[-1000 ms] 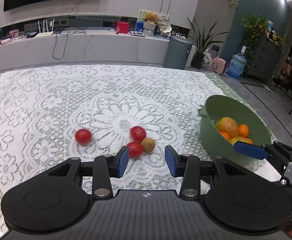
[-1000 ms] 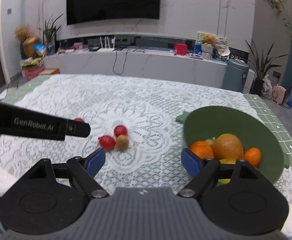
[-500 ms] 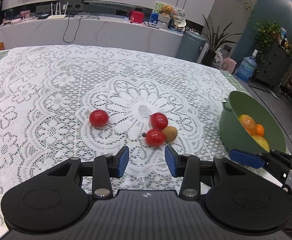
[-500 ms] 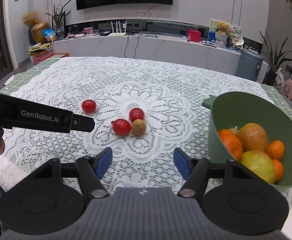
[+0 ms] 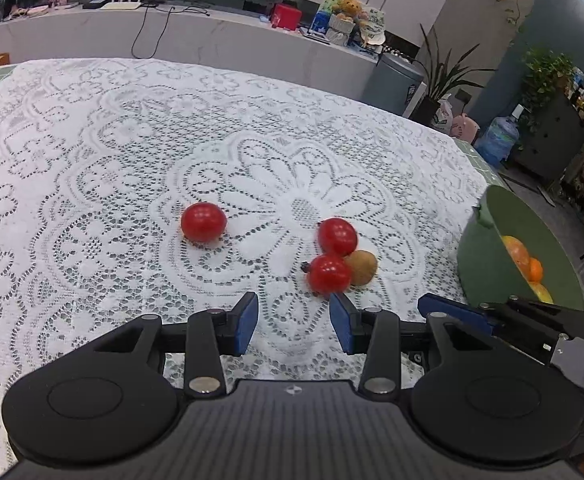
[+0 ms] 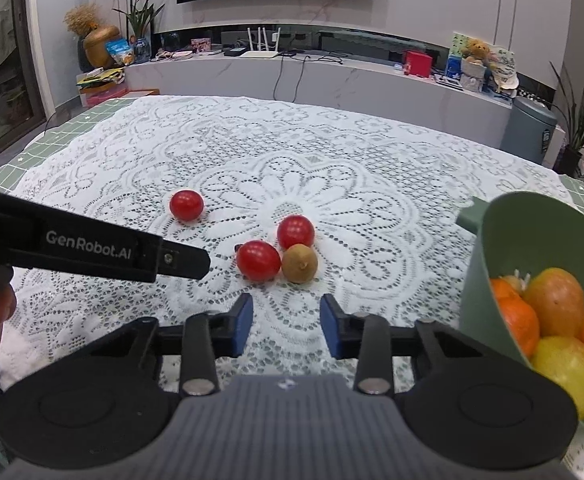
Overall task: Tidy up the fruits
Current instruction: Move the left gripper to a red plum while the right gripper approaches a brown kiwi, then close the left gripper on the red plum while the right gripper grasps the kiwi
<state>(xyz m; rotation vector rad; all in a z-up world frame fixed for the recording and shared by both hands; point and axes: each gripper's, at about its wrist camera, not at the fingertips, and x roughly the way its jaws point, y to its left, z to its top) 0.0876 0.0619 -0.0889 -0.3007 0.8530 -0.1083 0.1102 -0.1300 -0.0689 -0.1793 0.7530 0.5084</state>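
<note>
Three red tomatoes lie on the lace tablecloth: one alone [image 5: 203, 222] [image 6: 186, 205], two [image 5: 337, 236] [image 5: 329, 274] touching a brown kiwi [image 5: 362, 267] [image 6: 300, 263]. My left gripper [image 5: 294, 322] hovers just short of that cluster, open and empty. My right gripper [image 6: 286, 322] is beside it, its jaws closing with nothing between them and the kiwi and near tomato [image 6: 258, 261] just ahead. A green bowl [image 6: 532, 232] [image 5: 492, 256] at the right holds oranges and larger yellow-orange fruit.
In the right wrist view the left gripper [image 6: 195, 264] reaches in from the left, a hand behind it at the edge. The right gripper [image 5: 464, 308] shows at the lower right of the left wrist view. A long counter and plants stand beyond the table.
Both grippers have sunk and come closer to the tomatoes and kiwi. The right gripper's jaws have narrowed a lot; the left gripper's gap is unchanged.
</note>
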